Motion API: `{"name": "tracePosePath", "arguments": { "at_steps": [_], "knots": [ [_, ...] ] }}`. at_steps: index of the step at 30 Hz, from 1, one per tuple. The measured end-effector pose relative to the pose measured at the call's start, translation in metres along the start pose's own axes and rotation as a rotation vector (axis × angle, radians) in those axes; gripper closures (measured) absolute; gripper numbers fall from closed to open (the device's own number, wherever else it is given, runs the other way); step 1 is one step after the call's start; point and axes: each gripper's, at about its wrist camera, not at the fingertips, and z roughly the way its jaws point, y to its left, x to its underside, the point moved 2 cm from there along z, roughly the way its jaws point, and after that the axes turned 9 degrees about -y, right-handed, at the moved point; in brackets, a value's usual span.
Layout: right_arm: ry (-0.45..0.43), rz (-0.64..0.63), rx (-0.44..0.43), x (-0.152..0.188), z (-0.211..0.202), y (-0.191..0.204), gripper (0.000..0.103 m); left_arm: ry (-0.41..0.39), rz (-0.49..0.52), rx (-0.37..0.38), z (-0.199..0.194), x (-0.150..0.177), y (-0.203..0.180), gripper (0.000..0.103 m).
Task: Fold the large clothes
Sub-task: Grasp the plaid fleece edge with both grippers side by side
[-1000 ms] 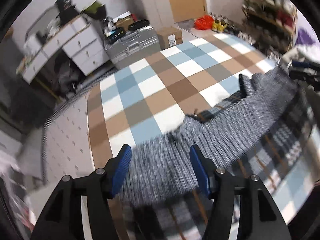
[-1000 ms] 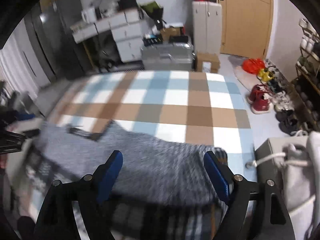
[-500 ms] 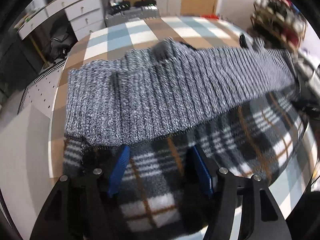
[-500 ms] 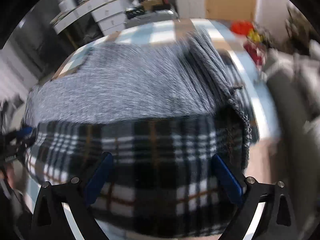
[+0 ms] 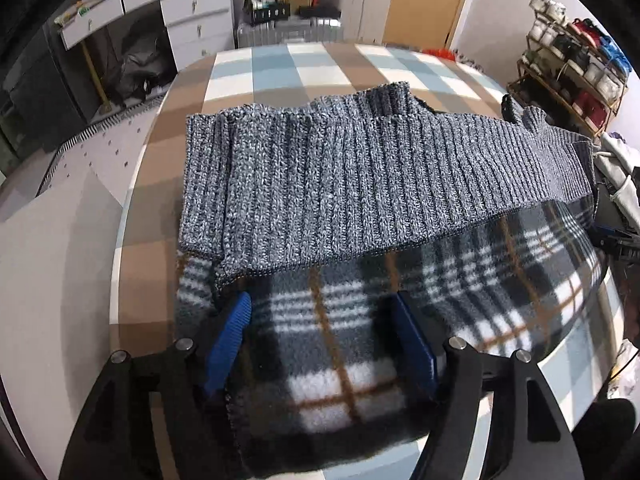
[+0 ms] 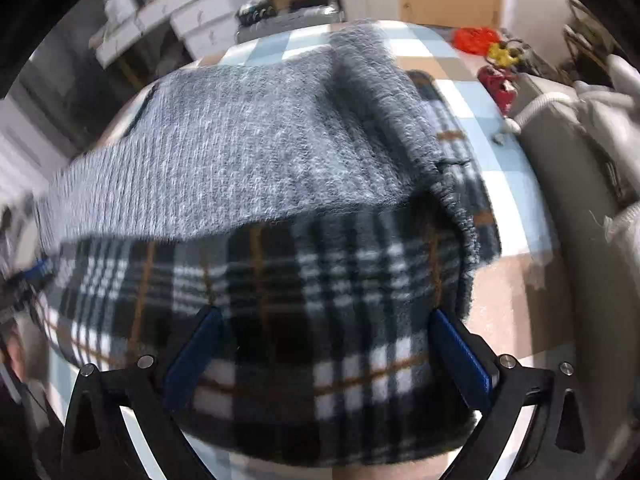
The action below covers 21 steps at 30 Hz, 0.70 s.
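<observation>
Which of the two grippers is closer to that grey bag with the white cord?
The right. The grey bag lies just beside the right gripper, past the garment's edge. The left gripper works the garment's opposite end, away from it.

We look steeply down from both wrists, close over the folded garment point(image 5: 360, 184) on the checked surface point(image 5: 280, 64). Our left view sits at its left end, our right view at its right; both share its plaid lining point(image 6: 280, 300) and the far cabinets point(image 5: 192, 12).

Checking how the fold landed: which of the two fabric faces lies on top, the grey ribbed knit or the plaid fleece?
The grey ribbed knit lies on top, folded over the far part; the plaid fleece shows beneath it, nearer the grippers.
</observation>
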Motion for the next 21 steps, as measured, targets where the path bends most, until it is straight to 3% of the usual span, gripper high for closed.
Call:
{"name": "tracePosePath", "arguments": {
  "at_steps": [3,6,8,11,13,17,19,21],
  "knots": [
    [0.020,-0.001,0.013,-0.004,-0.002,0.005,0.000,0.000,0.004,-0.030,-0.003,0.000,-0.005,0.034],
    [-0.042,0.114,-0.064,-0.005,-0.027,0.001,0.000,-0.009,-0.022,-0.044,-0.018,-0.006,-0.009,0.034],
    [-0.109,0.218,-0.195,0.006,-0.053,-0.006,0.000,-0.044,-0.022,0.027,-0.029,-0.011,-0.018,0.034],
    [-0.126,0.267,-0.294,0.026,-0.073,-0.002,0.000,-0.072,0.005,0.095,-0.046,-0.015,-0.051,0.034],
    [-0.146,0.223,-0.251,0.034,-0.080,0.010,0.000,-0.079,0.068,0.144,-0.047,-0.014,-0.085,0.034],
    [-0.136,0.078,-0.144,0.029,-0.069,0.045,0.000,0.028,0.222,0.000,-0.003,-0.005,-0.128,0.034],
    [-0.135,0.015,-0.108,0.026,-0.062,0.054,0.000,0.076,0.194,-0.013,0.021,0.001,-0.127,0.033],
    [-0.108,-0.062,-0.019,0.024,-0.044,0.067,0.000,0.059,0.134,0.004,0.026,-0.001,-0.118,0.024]
  ]
}}
